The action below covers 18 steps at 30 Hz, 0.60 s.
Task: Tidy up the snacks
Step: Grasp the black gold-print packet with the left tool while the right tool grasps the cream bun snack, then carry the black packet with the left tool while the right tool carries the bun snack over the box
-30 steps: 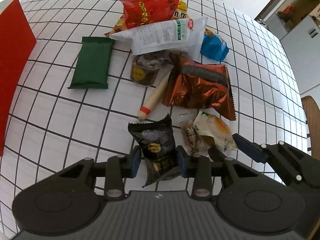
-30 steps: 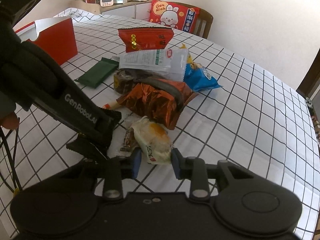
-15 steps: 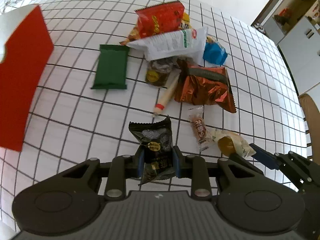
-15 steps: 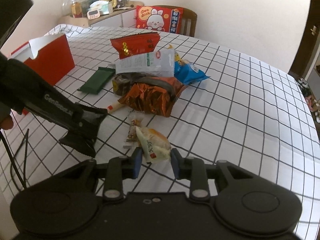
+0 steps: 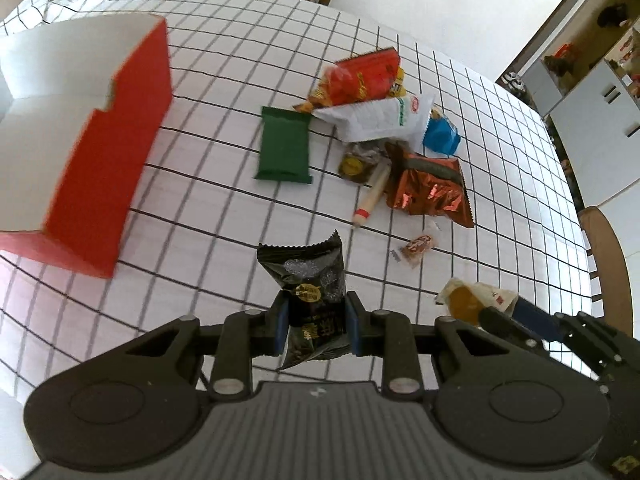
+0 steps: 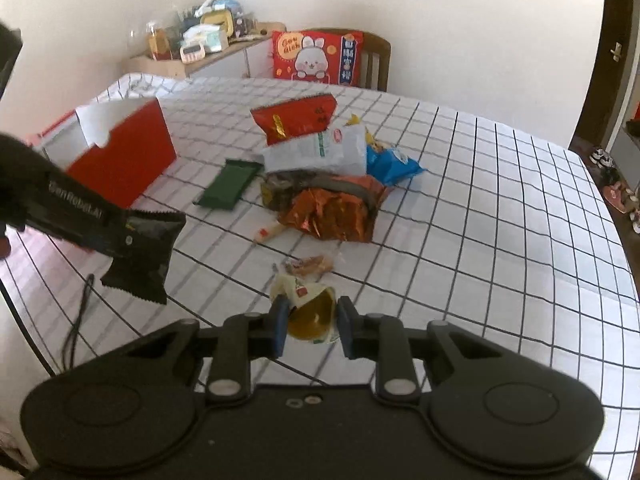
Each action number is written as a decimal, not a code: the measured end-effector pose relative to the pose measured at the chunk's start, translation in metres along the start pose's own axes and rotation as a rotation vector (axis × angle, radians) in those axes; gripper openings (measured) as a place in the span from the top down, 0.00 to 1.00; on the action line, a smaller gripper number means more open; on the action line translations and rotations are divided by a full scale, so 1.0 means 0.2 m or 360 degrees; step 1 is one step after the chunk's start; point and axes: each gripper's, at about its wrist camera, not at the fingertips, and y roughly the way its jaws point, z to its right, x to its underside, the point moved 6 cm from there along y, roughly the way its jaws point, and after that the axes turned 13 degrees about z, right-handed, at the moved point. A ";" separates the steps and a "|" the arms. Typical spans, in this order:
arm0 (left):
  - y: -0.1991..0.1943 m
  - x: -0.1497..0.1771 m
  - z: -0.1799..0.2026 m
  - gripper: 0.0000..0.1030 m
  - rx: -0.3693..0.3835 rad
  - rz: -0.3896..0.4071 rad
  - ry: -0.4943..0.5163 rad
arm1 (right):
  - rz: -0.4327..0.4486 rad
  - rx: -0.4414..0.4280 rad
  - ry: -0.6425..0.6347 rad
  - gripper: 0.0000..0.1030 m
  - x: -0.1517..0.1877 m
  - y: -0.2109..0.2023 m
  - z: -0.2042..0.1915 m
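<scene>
My left gripper (image 5: 316, 328) is shut on a black snack packet (image 5: 304, 280), held in the air above the checked tablecloth (image 5: 224, 216). The open red box (image 5: 100, 168) stands to its left. My right gripper (image 6: 311, 326) has a clear packet with a yellow pastry (image 6: 310, 308) between its pads, lifted off the cloth, and its jaws are closing on it. In the right wrist view the left gripper (image 6: 120, 236) hangs at the left with the black packet (image 6: 144, 252). Beyond lies a pile: a red bag (image 5: 360, 76), a white bag (image 5: 380, 120) and a copper foil bag (image 5: 432, 192).
A green bar (image 5: 285, 148), a blue packet (image 5: 440, 136), a sausage stick (image 5: 372, 196) and a small wrapped candy (image 5: 416, 246) lie around the pile. A chair with a red cushion (image 6: 320, 60) stands at the table's far side, a wooden chair (image 5: 608, 264) at the right.
Both grippers have risen with their packets off the cloth. The left one has drifted towards the red box, which now fills more of its view. The small candy stays on the cloth.
</scene>
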 end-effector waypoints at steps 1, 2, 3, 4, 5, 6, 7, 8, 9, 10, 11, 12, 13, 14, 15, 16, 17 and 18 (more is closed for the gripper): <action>-0.02 0.00 -0.02 0.73 -0.0005 0.0004 0.0006 | 0.0012 -0.0009 0.0003 0.76 -0.02 -0.01 -0.02; -0.04 -0.01 -0.04 0.73 -0.0007 0.0013 0.0012 | 0.0020 -0.0017 0.0014 0.76 -0.04 -0.03 -0.05; -0.07 -0.02 -0.06 0.73 -0.0002 0.0026 0.0017 | 0.0035 -0.0028 0.0010 0.76 -0.06 -0.04 -0.07; -0.09 -0.03 -0.07 0.73 0.0002 0.0034 0.0019 | 0.0046 -0.0036 0.0007 0.76 -0.08 -0.05 -0.10; -0.11 -0.04 -0.10 0.73 0.0005 0.0041 0.0020 | 0.0058 -0.0049 0.0005 0.76 -0.10 -0.06 -0.13; -0.13 -0.05 -0.12 0.73 0.0005 0.0047 0.0024 | 0.0070 -0.0061 0.0005 0.76 -0.13 -0.06 -0.15; -0.15 -0.07 -0.14 0.73 0.0003 0.0058 0.0028 | 0.0086 -0.0075 0.0006 0.76 -0.16 -0.06 -0.19; -0.17 -0.09 -0.16 0.73 0.0004 0.0066 0.0032 | 0.0101 -0.0088 0.0006 0.76 -0.19 -0.06 -0.22; -0.19 -0.10 -0.18 0.73 0.0006 0.0072 0.0032 | 0.0120 -0.0102 0.0004 0.76 -0.22 -0.06 -0.26; -0.21 -0.12 -0.21 0.73 0.0008 0.0078 0.0027 | 0.0136 -0.0114 0.0003 0.76 -0.24 -0.06 -0.29; -0.23 -0.13 -0.23 0.73 0.0012 0.0088 0.0024 | 0.0153 -0.0128 -0.0001 0.76 -0.28 -0.06 -0.32; -0.25 -0.15 -0.26 0.73 0.0016 0.0103 0.0023 | 0.0165 -0.0141 -0.0004 0.76 -0.30 -0.05 -0.36; -0.27 -0.18 -0.29 0.73 0.0016 0.0123 0.0024 | 0.0177 -0.0158 -0.0009 0.76 -0.33 -0.05 -0.40; -0.29 -0.20 -0.32 0.73 0.0012 0.0140 0.0025 | 0.0188 -0.0176 -0.0013 0.76 -0.36 -0.04 -0.44; -0.31 -0.22 -0.35 0.73 0.0008 0.0154 0.0021 | 0.0198 -0.0191 -0.0018 0.76 -0.39 -0.02 -0.48; -0.33 -0.24 -0.38 0.73 0.0008 0.0169 0.0013 | 0.0207 -0.0209 -0.0025 0.76 -0.42 -0.01 -0.52; -0.34 -0.26 -0.41 0.73 0.0005 0.0179 0.0006 | 0.0216 -0.0226 -0.0032 0.76 -0.44 0.01 -0.56; -0.35 -0.28 -0.44 0.73 -0.0003 0.0190 -0.0001 | 0.0225 -0.0244 -0.0041 0.76 -0.47 0.02 -0.60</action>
